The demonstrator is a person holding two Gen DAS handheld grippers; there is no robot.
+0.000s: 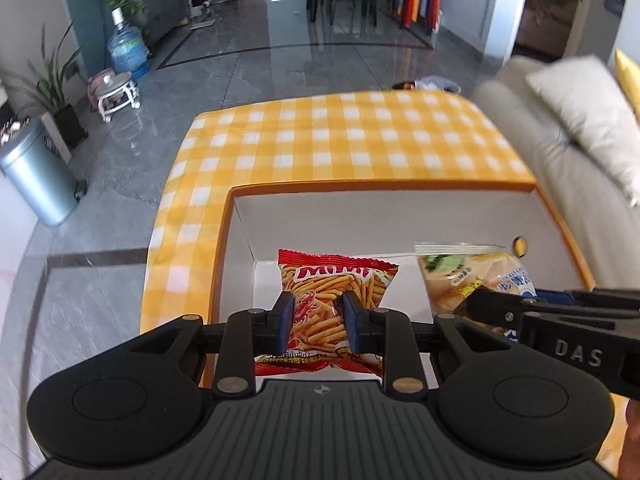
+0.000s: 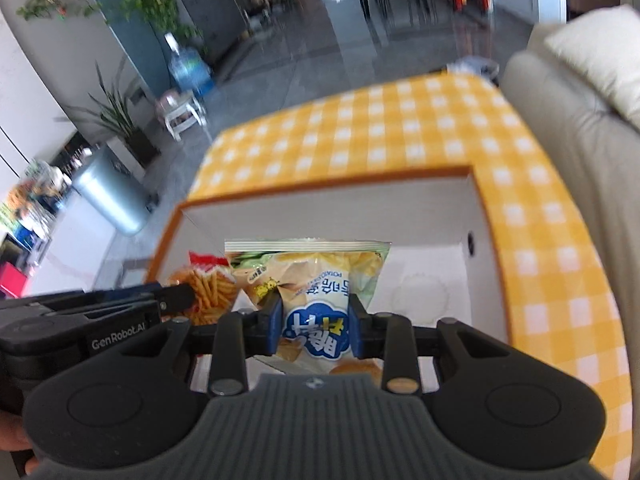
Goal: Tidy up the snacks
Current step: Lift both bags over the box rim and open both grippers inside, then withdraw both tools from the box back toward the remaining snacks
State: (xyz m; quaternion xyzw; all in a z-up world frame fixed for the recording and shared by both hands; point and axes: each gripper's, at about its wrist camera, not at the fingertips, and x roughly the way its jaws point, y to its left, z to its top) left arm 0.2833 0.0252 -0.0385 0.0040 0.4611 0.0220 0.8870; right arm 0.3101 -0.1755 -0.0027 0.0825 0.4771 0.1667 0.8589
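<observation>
Left wrist view: left tongs (image 1: 317,316) clenched on a red shrimp-stick packet (image 1: 336,300), blue pads pinching the packet's lower half from both sides.
Red packet place: it hangs ahead of the left tongs over the open white box (image 1: 360,216), clear of the box floor as far as can be told.
Right wrist view: right tongs (image 2: 313,330) clenched on a pale potato-chip bag (image 2: 316,280), pads pressing either side of its blue cloud label.
Chip bag place: ahead of the right tongs, over the same box (image 2: 328,208); the printing reads upside down from this side.
Two tongs together: they sit just beside each other, the right tongs (image 1: 496,308) entering from the right edge in the left view, the left tongs (image 2: 176,300) entering from the left edge in the right view.
Packets together: red packet (image 2: 208,284) just left of the chip bag (image 1: 476,276), edges near or overlapping.
Box: orange rim, white inside, resting on the desk (image 1: 340,140), which wears a yellow-and-white checked cloth.
Beyond the desk: grey tiled floor (image 1: 248,60), a beige sofa (image 1: 552,152) to the right.
</observation>
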